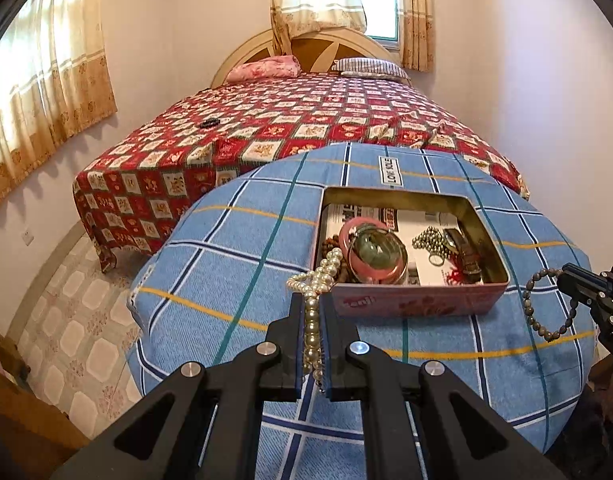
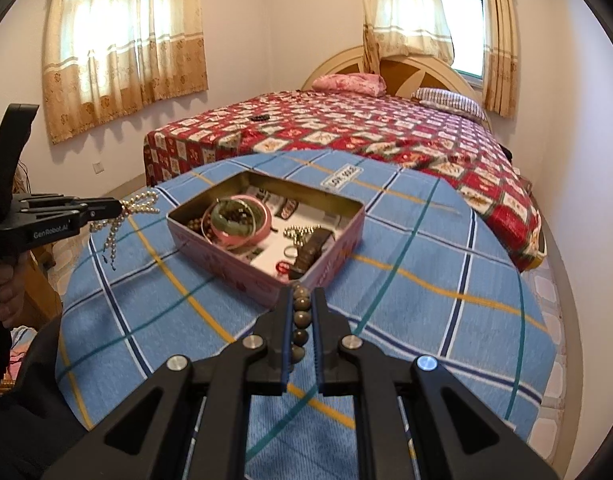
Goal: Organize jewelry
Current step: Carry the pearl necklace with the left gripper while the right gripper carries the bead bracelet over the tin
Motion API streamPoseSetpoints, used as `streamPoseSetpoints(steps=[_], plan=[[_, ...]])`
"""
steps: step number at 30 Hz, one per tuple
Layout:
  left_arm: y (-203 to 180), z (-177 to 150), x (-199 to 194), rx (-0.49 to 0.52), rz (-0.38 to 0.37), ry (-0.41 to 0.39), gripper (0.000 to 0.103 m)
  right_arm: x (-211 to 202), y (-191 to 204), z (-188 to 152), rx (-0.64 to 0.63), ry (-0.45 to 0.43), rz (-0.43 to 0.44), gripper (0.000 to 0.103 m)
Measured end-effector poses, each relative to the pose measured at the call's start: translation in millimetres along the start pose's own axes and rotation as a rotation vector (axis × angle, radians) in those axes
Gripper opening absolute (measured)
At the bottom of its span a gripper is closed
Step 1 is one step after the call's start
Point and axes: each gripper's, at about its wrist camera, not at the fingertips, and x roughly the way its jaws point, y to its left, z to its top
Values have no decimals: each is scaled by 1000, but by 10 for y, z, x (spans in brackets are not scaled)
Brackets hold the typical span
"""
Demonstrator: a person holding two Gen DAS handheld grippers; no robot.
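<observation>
A pink tin box (image 1: pixel 418 304) (image 2: pixel 242 272) sits on the blue plaid cloth (image 1: pixel 234 240) and holds bangles (image 1: pixel 376 252), bead strings and a watch. My left gripper (image 1: pixel 312 304) is shut on a pearl necklace (image 1: pixel 314 280) just left of the box's near corner; it also shows in the right wrist view (image 2: pixel 120 208) with the pearls (image 2: pixel 140 204) dangling. My right gripper (image 2: pixel 300 296) is shut on a dark bead bracelet (image 2: pixel 300 312) just in front of the box; the bracelet also hangs from it (image 1: pixel 564 276) in the left wrist view (image 1: pixel 546 312).
A bed with a red patterned cover (image 1: pixel 306 120) stands behind the plaid surface, with a small dark item (image 1: pixel 209 123) on it. Curtained windows (image 2: pixel 122 40) line the walls. Tiled floor (image 1: pixel 78 320) lies to the left.
</observation>
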Motion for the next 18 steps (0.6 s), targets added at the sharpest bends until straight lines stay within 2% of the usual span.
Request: streamPoseSetpoints(steps=[18], plan=[[-125,355,108,48,-13,-31,6,22,8,393,-49,-70,-7,11]])
